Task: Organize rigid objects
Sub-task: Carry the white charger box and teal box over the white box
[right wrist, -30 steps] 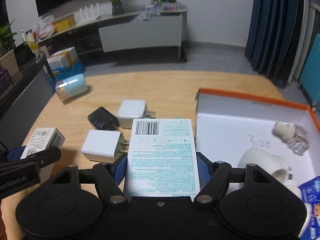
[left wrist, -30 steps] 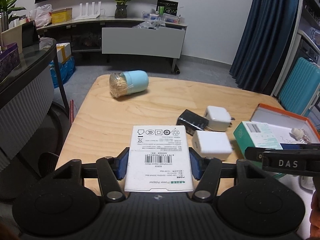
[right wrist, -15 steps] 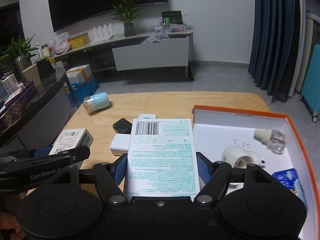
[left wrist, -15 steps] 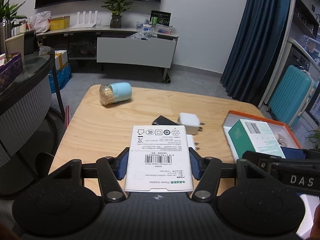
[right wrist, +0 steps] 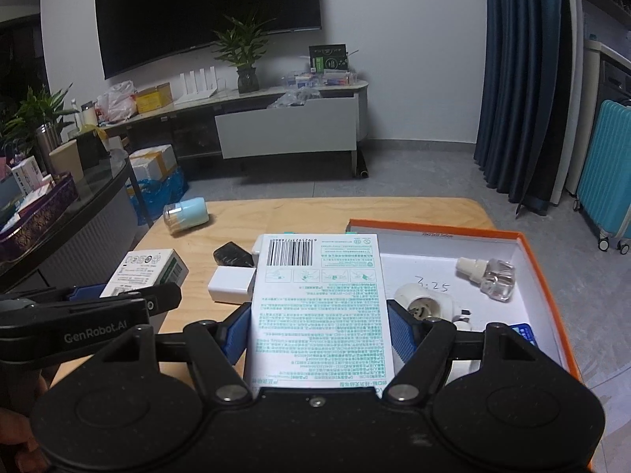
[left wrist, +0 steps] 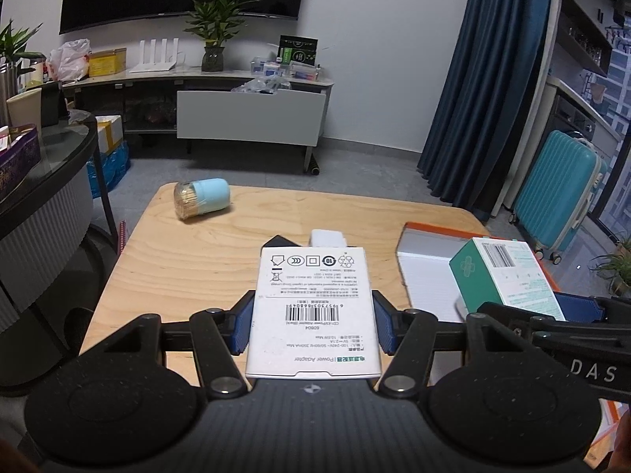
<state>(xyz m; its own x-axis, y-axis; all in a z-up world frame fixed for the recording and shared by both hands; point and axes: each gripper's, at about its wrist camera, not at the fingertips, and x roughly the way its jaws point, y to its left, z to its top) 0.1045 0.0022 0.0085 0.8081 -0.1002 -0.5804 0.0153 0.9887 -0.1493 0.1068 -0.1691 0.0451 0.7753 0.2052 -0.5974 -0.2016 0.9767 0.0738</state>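
Here the left hand-held gripper [left wrist: 313,325] is clamped on a white adapter box [left wrist: 313,307], its blue pads [left wrist: 241,327] pressing the two long sides near the box's near end. The right hand-held gripper [right wrist: 319,333] is likewise clamped on a wider green-printed box [right wrist: 321,307], held by its side walls. Both boxes are carried above the desk [left wrist: 221,244], the green one close over the near left corner of the orange-rimmed tray [right wrist: 552,276].

Both look like thin cardboard cartons: light, stiff along the edges, but likely to dent if squeezed mid-panel, and smooth enough to slip or swing downward from a grip at one end. Holding nearer the middle of the sides would probably steady them.

Farther out, white chargers [right wrist: 232,283] and a black one [right wrist: 232,255] lie on the desk; a blue toothpick jar [left wrist: 203,198] lies on its side at the far edge and could roll.
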